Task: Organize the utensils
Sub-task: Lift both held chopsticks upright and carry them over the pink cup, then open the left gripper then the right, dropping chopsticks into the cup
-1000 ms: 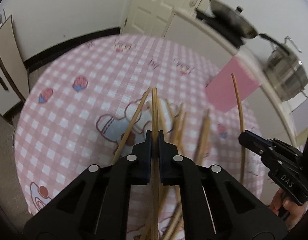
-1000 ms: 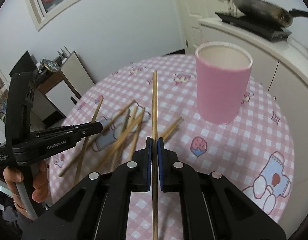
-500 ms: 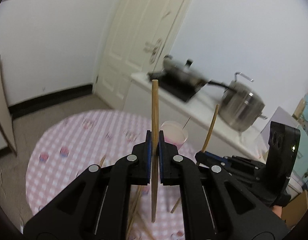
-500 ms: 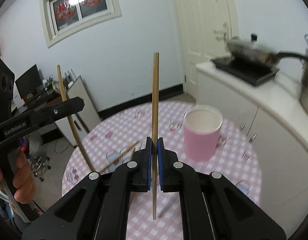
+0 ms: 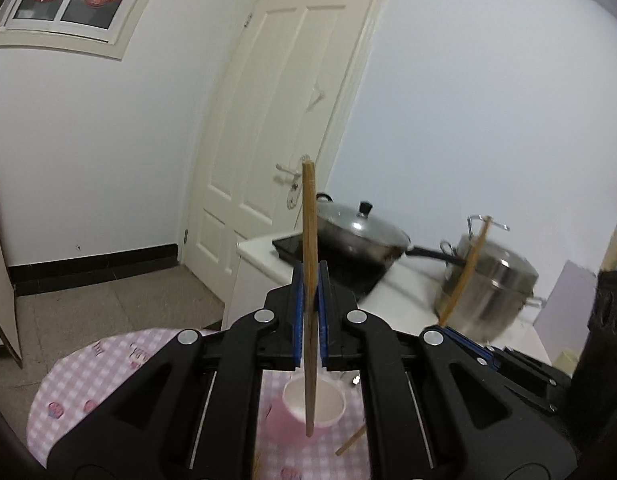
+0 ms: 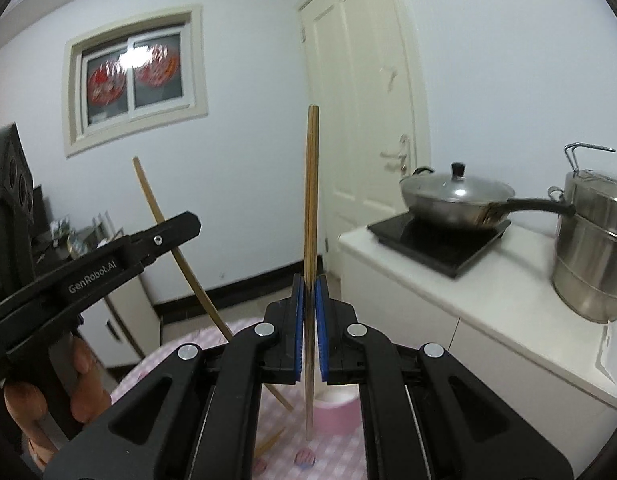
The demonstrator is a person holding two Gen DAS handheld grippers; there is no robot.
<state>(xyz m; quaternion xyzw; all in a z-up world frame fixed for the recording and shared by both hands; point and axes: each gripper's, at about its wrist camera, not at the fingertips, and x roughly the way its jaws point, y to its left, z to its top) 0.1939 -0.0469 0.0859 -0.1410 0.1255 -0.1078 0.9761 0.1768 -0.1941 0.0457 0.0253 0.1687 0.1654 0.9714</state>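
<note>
My left gripper (image 5: 309, 280) is shut on a wooden chopstick (image 5: 308, 220) that stands upright, its lower end hanging over the mouth of the pink cup (image 5: 314, 400). My right gripper (image 6: 310, 284) is shut on a second upright chopstick (image 6: 311, 200), whose lower tip hangs just above the pink cup (image 6: 334, 412). In the right wrist view the left gripper (image 6: 190, 226) comes in from the left, its chopstick (image 6: 160, 216) slanting down towards the cup. In the left wrist view the right gripper (image 5: 468, 346) sits low on the right with its chopstick (image 5: 466, 268) tilted.
The round table wears a pink checked cloth (image 5: 88, 376). Behind it a white counter (image 6: 448, 280) carries a black cooktop, a lidded wok (image 6: 456, 196) and a steel pot (image 6: 592, 248). A cream door (image 5: 292, 120) is beyond. A hand (image 6: 56, 396) holds the left gripper.
Both grippers have risen and tipped up from the table, each carrying its chopstick. The loose chopsticks on the cloth have dropped out of view, and the cup now lies below the grippers.
</note>
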